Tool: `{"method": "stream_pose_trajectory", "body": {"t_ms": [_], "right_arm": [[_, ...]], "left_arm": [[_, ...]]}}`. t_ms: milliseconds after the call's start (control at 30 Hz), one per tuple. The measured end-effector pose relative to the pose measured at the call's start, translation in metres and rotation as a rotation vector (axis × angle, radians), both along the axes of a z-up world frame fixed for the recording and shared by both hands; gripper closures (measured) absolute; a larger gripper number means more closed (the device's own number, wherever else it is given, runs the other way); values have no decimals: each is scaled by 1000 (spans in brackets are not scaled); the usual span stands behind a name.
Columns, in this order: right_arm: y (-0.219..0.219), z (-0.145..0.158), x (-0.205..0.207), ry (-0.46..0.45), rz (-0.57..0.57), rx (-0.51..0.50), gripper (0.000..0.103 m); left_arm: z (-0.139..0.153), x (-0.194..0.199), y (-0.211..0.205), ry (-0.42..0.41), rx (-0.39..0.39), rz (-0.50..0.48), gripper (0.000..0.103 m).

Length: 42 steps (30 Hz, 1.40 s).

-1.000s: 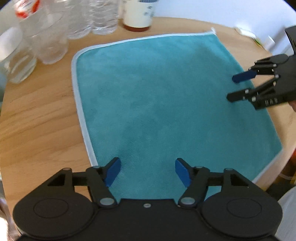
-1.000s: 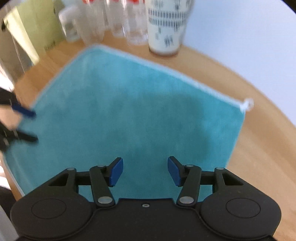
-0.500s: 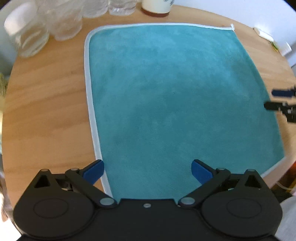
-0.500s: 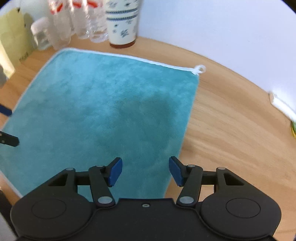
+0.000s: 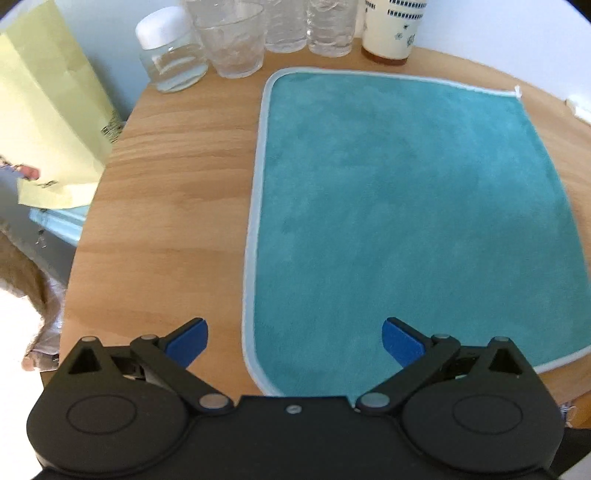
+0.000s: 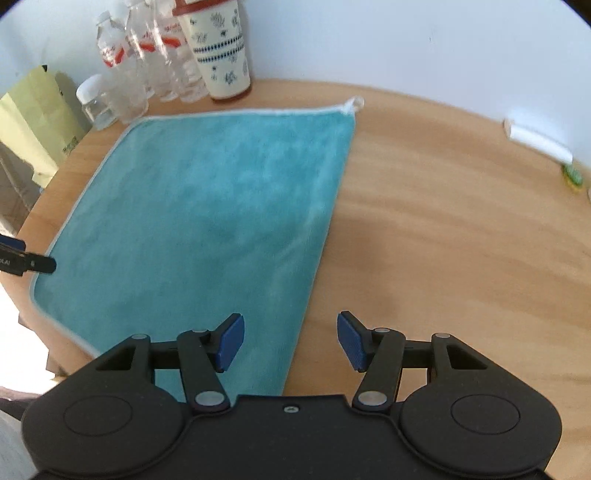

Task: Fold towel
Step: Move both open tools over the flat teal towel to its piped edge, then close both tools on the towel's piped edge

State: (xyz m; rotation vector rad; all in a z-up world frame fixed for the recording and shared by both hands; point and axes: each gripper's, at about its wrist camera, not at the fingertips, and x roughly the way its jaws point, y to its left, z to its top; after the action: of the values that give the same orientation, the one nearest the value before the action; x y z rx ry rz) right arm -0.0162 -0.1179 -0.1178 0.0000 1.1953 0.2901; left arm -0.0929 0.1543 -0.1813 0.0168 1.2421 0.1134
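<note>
Down my left wrist view, my left gripper (image 5: 294,341) hangs over the near left corner of the towel (image 5: 406,206), its jaws spread wide with nothing between them; the white hem runs between the blue pads. That towel lies flat on the table (image 5: 166,184), with a jar (image 5: 171,55), a glass (image 5: 232,40) and a cup (image 5: 389,29) at the far edge. From my right wrist view, my right gripper (image 6: 290,341) sits partly open and empty above the towel's near right edge (image 6: 310,295), left pad over cloth, right pad over bare wood. My left gripper's tip shows at the far left.
</note>
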Motion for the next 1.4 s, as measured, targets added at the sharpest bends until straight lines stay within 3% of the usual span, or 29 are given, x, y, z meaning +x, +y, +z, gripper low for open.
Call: {"method": "stream_pose_trajectory", "body": {"t_ms": [167, 267, 467, 667, 833, 967, 1200, 1400], "right_arm": [[4, 0, -20, 7, -35, -28, 41], [10, 1, -25, 16, -69, -4, 41], [24, -1, -30, 50, -111, 12, 41], [30, -6, -31, 80, -182, 7, 41], [31, -11, -37, 91, -227, 8, 41], [31, -13, -42, 104, -249, 22, 41], [25, -17, -46, 108, -297, 31, 41], [17, -17, -47, 110, -317, 75, 41]], "left_arm": [[1, -13, 19, -25, -45, 30, 0], [-2, -18, 23, -32, -19, 25, 0], [-11, -17, 17, -1, -42, -88, 0], [-18, -14, 20, 10, -92, -79, 0], [-26, -7, 31, 32, -182, -14, 0], [-26, -2, 33, 28, -152, -6, 0], [-24, -4, 36, 29, -245, -11, 0], [-23, -3, 33, 34, -249, -22, 0]]}}
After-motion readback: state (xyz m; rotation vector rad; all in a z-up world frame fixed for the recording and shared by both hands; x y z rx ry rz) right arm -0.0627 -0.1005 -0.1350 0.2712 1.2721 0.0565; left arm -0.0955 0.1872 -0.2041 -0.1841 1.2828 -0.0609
